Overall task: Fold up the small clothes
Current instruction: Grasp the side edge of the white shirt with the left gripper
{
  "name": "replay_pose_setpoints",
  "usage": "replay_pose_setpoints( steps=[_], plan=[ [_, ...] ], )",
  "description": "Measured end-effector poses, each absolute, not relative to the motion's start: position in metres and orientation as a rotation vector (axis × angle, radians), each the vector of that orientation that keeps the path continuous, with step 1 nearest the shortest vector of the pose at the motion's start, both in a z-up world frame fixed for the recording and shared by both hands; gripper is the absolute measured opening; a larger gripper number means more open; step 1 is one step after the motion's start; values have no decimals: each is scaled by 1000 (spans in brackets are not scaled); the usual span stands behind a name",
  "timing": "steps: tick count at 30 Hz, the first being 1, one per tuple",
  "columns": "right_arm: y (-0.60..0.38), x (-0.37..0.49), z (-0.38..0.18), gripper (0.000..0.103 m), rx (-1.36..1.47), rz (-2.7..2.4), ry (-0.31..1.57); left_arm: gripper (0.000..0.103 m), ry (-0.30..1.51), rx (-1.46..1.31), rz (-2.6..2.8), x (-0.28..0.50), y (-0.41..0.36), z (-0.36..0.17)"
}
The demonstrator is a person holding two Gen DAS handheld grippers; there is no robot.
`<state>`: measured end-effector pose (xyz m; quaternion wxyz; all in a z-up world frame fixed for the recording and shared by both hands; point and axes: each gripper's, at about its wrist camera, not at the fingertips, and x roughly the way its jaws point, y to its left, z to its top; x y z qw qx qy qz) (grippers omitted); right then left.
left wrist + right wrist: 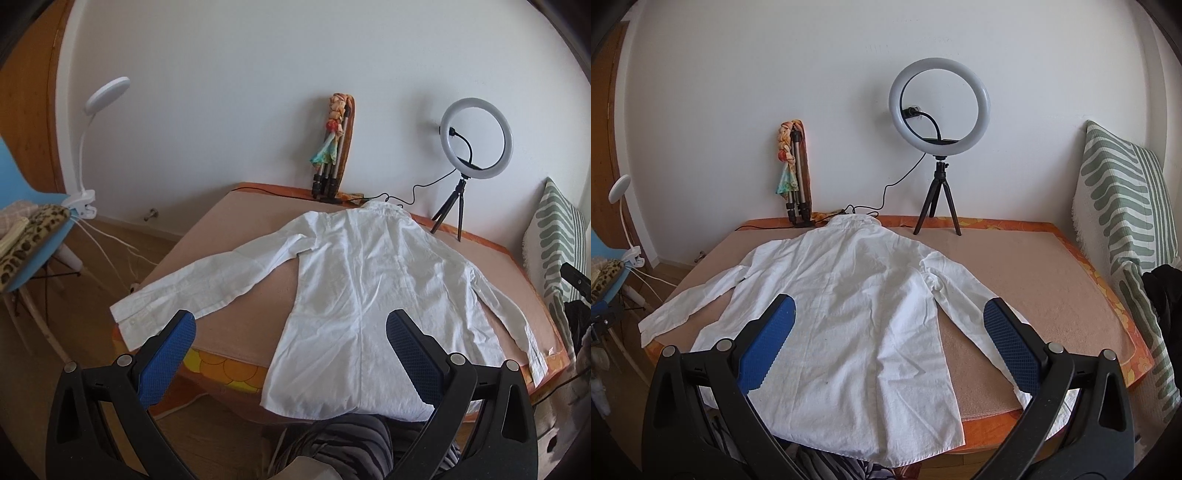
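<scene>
A white long-sleeved shirt lies spread flat, back side up, on the worktop, which is covered with a beige cloth over an orange patterned one; its collar points toward the far wall and its hem hangs slightly over the near edge. Both sleeves are stretched out to the sides, the left one running diagonally toward the near left corner, the right one angling down toward the near right edge. The left gripper hangs above the near edge with its blue-padded fingers spread wide and nothing between them; in its view one finger sits over the left cuff area and the other over the shirt's lower body, though whether they touch the fabric is hard to judge. The right gripper is likewise spread wide and empty, its fingers framing the shirt's lower right half and right sleeve. Behind the shirt stand a ring light on a small black tripod and a folded tripod leaning against the wall (a colourful scarf is tied round it). A green-striped pillow leans at the right, and a white clamp lamp is clipped to a blue chair at the left.
</scene>
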<state>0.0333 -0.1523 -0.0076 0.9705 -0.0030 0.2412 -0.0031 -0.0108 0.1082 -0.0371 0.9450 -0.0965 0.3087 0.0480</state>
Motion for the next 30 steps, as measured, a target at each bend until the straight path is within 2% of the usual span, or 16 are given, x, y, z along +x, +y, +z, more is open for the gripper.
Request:
replay_pose_setpoints(
  steps=[4,8,10,14,17,18,25,30],
  plan=[
    [-124,55,-5,103,27,150,529,103,667,-275,144,-17,151,-60],
    [-91,81,-7,103,44,252,560,101,709,-466,188,-22,212,-86],
    [-72,94,-9,103,31,279,569,88,698,-531,236,-26,238,-96],
    [-38,121,-22,103,33,336,630,82,714,-548,316,-20,280,-114],
    [-14,138,-32,103,32,371,682,73,743,-639,286,-9,310,-133],
    [-7,143,-36,103,31,379,698,66,751,-684,280,-6,320,-140],
    [20,169,-53,103,78,413,792,53,773,-902,220,24,367,-179],
    [29,167,-56,103,57,404,803,53,817,-948,258,43,384,-203]
  ],
)
